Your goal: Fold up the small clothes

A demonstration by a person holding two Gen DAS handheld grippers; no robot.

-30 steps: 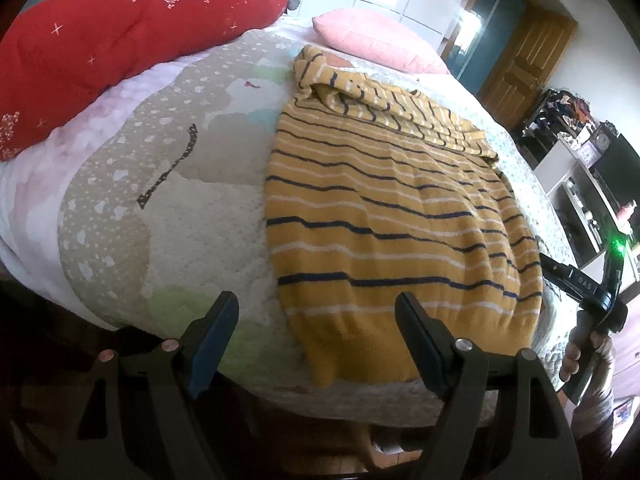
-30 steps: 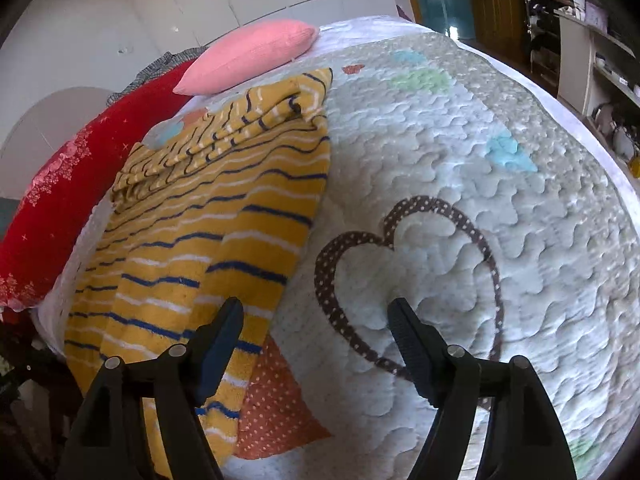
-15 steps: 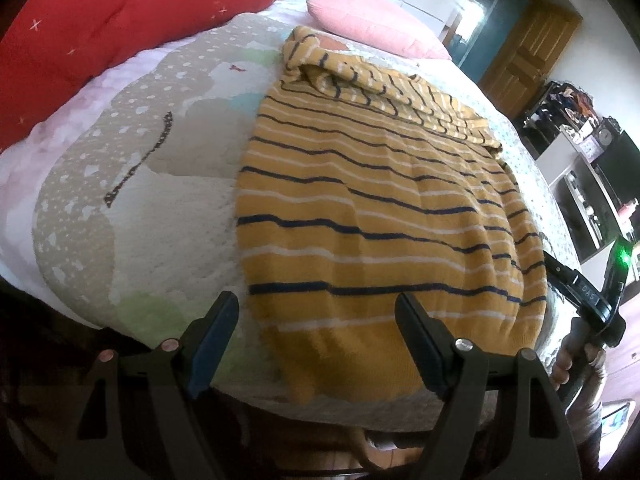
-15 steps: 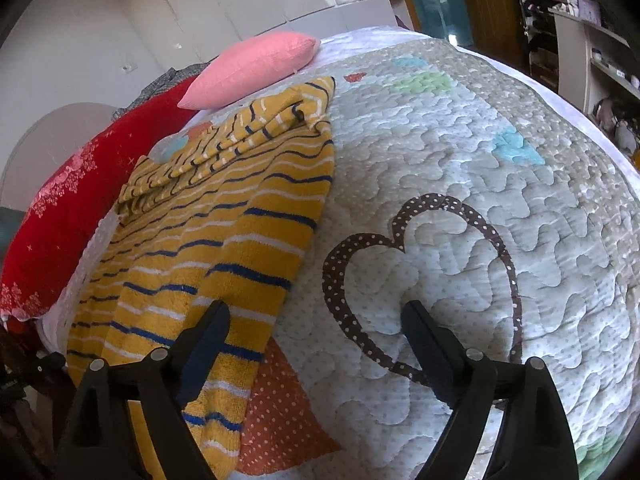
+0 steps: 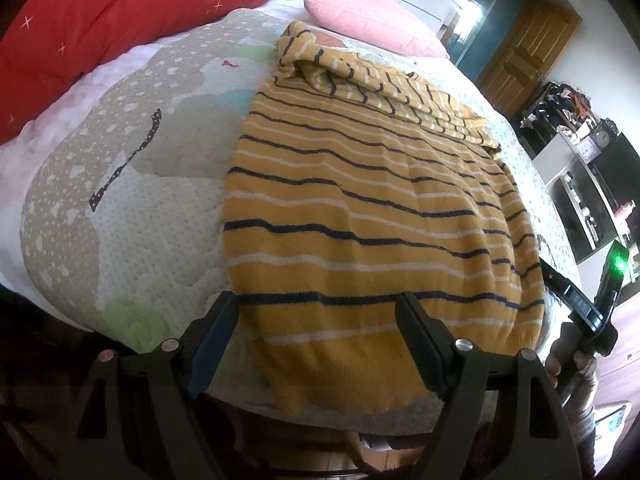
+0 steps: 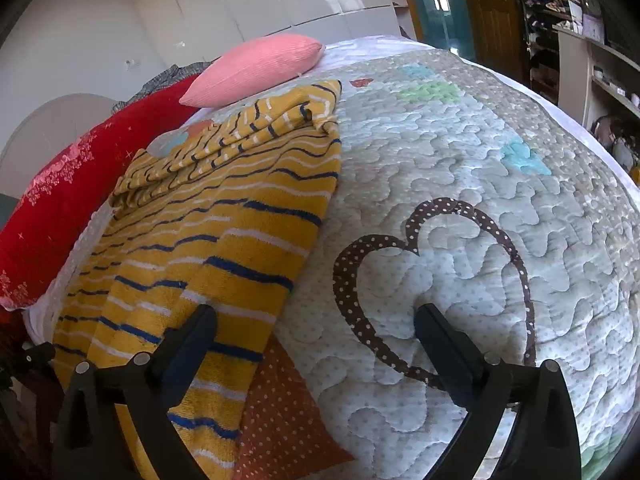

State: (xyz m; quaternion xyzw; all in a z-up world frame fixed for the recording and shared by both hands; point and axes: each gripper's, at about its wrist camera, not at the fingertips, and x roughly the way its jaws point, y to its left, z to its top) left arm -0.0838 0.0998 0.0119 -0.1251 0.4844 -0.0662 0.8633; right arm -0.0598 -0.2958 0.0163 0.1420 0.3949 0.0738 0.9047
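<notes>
Both grippers hung over the sweater's [image 5: 372,216] near hem: left gripper [image 5: 316,344] wide and empty, right gripper [image 6: 316,348] opening, nothing gripped. Next, probably pinch both hem corners.

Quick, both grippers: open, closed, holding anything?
Left gripper: open, holding nothing, poised over the striped sweater's hem.
Right gripper: jaws opening, nothing between them.

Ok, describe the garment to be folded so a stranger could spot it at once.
Start at the bed's quilt, patterned with pastel shapes. The sweater lies flat on it, hem hanging over the near edge. It is mustard yellow with navy and white stripes, unlike the plain pink pillow and red pillow beyond it.
</notes>
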